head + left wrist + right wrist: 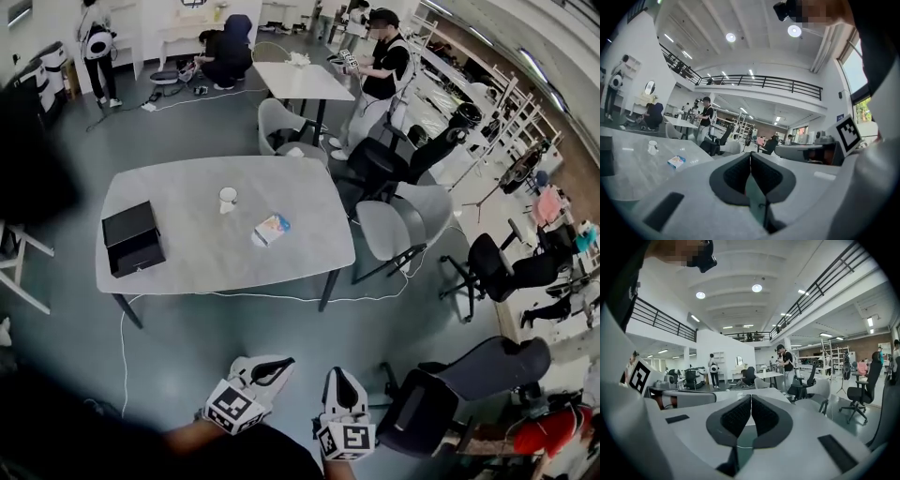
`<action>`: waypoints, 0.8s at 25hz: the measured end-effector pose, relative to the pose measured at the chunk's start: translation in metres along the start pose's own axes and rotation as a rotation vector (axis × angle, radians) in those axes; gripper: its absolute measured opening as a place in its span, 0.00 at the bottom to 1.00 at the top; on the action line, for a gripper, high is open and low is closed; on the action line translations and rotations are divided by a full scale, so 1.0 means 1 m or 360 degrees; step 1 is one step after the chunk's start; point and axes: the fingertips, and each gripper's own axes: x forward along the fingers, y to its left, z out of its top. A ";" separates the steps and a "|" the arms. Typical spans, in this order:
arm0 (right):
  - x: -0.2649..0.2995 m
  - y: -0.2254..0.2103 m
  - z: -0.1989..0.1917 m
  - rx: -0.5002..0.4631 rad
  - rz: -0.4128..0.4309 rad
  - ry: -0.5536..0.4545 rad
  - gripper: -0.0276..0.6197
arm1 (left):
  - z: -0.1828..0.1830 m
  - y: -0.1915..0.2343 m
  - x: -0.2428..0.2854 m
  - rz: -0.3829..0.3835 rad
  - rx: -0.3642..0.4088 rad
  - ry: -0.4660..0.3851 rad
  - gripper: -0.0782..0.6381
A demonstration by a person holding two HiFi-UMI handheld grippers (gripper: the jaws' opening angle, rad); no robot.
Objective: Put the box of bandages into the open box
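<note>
The box of bandages (271, 228), small, white and blue, lies flat near the middle of the grey table (187, 187). It also shows far off in the left gripper view, as the box of bandages (676, 161). The open black box (132, 238) sits at the table's left end with its lid up. My left gripper (272, 367) and right gripper (339, 382) hang low in the head view, well short of the table, over the floor. Both have their jaws together with nothing between them, as the left gripper (750, 159) and right gripper (751, 401) views show.
A white cup (228, 197) stands on the table left of the bandages. Grey chairs (405, 225) and black office chairs (441, 394) crowd the right side. A white cable (124, 356) runs over the floor. A person (380, 70) stands by a far table.
</note>
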 end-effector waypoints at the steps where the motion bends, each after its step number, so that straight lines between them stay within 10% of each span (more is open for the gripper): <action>1: 0.014 -0.001 0.006 -0.0006 -0.0002 0.0003 0.06 | 0.005 0.012 0.003 -0.0008 -0.0024 0.0001 0.13; 20: 0.197 -0.007 0.033 0.0045 -0.0031 0.0086 0.06 | 0.047 0.209 0.042 0.0126 -0.0087 0.0052 0.13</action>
